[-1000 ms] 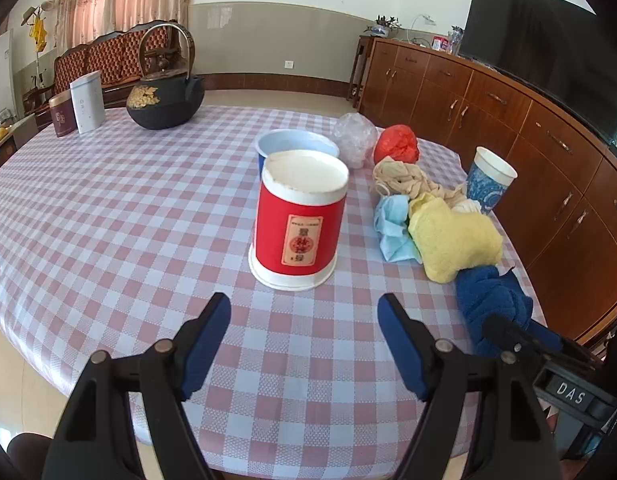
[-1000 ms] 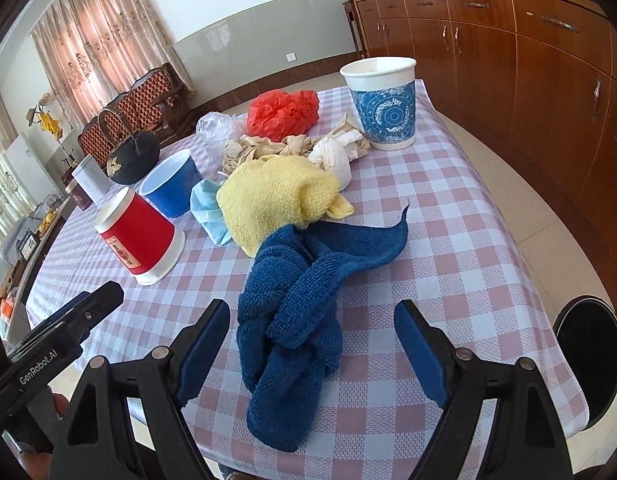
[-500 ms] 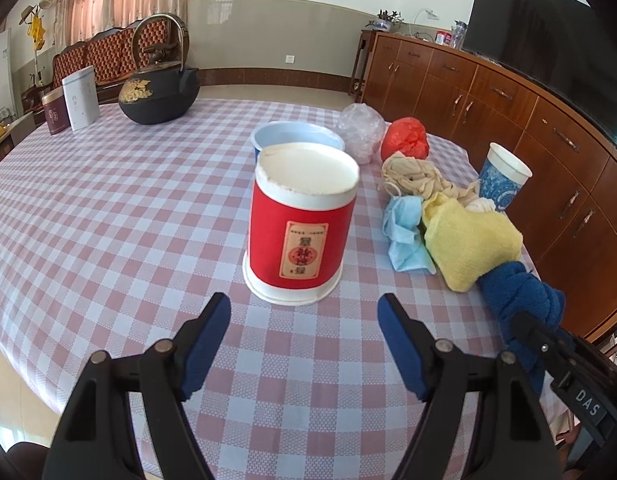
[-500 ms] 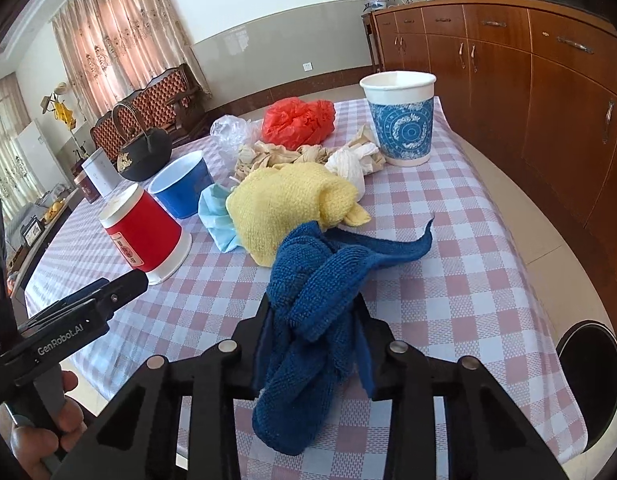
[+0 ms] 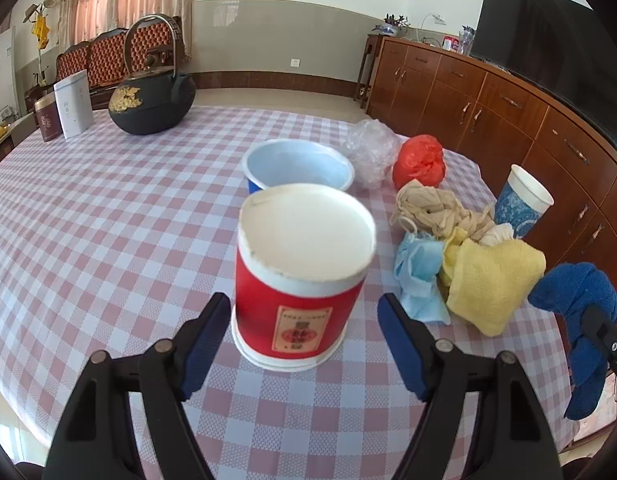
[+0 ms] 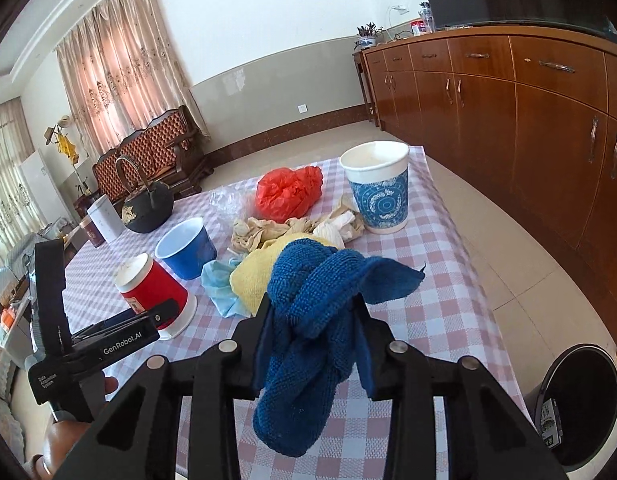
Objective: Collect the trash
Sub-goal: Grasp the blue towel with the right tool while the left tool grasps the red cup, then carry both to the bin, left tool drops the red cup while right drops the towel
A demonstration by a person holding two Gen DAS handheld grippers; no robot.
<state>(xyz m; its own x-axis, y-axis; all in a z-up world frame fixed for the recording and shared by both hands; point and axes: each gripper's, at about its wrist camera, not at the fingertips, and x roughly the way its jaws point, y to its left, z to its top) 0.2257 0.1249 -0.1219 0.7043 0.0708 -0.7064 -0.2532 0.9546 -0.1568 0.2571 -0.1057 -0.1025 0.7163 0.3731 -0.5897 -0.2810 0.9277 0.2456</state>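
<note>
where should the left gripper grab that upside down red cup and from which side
Grip the red cup across its lower wall, coming in level from the near side where the open left gripper already straddles it. It stands rim-down with a closed top, so only the round sides offer a hold.

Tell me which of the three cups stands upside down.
The red cup, standing between the open left gripper's fingers. Its closed white base faces up, while the blue cup behind it and the blue-patterned paper cup both stand mouth up.
</note>
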